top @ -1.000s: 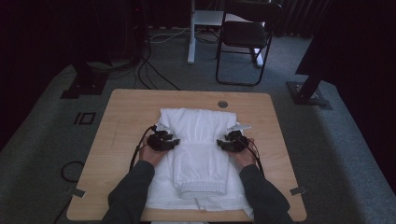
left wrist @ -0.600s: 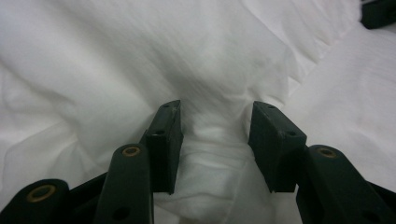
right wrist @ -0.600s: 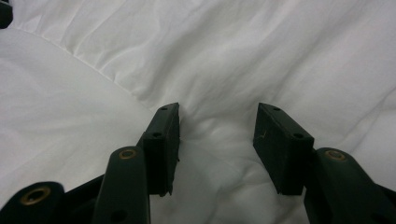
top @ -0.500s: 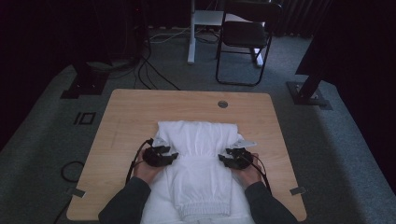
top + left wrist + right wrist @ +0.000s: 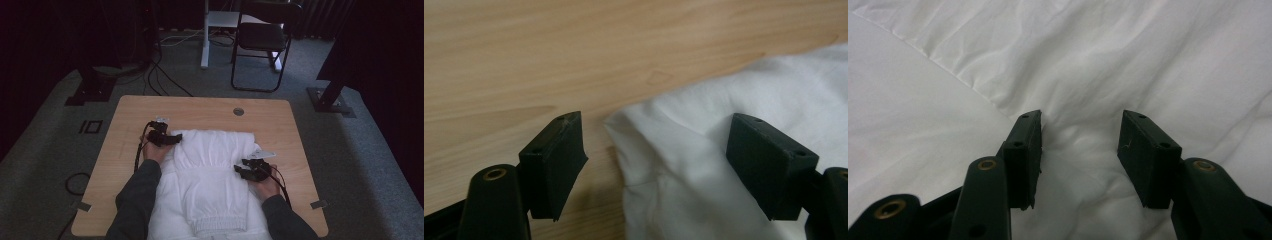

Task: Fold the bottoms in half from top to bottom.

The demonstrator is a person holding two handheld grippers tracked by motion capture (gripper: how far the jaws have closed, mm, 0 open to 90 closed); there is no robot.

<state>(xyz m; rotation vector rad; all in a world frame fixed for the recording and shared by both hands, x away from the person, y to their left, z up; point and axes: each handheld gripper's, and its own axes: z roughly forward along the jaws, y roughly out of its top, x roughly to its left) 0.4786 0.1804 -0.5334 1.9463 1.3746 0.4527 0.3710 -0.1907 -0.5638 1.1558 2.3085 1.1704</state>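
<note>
Since the earlier frames the left tool [image 5: 167,138] has shifted out to the far left corner of the white garment [image 5: 212,175], and its jaws have just been opening; they now stand spread with the garment's corner lying between them, unpressed. Half a second ago both tools sat level with each other on the cloth's two sides; now the left one is farther up the worktop [image 5: 125,120] than the right tool [image 5: 247,170], which has stayed at the garment's right edge.

From the high view, the garment lies folded in the near middle of the worktop, its far edge doubled over into a thick band and an elastic hem at the near end. A small white tag pokes out at the right, just beyond the right tool. Both sleeved forearms come in from the near edge.

Seen from the left gripper view, the left tool [image 5: 659,165] has one jaw over bare wood and the other over cloth, with the rounded corner of the garment [image 5: 704,165] between them and touching neither pad.

Close up in the right gripper view, the right tool [image 5: 1080,150] stands partly spread over the garment [image 5: 1098,60], a puckered ridge of cloth bunched between the pads; whether they press it I cannot tell.
</note>
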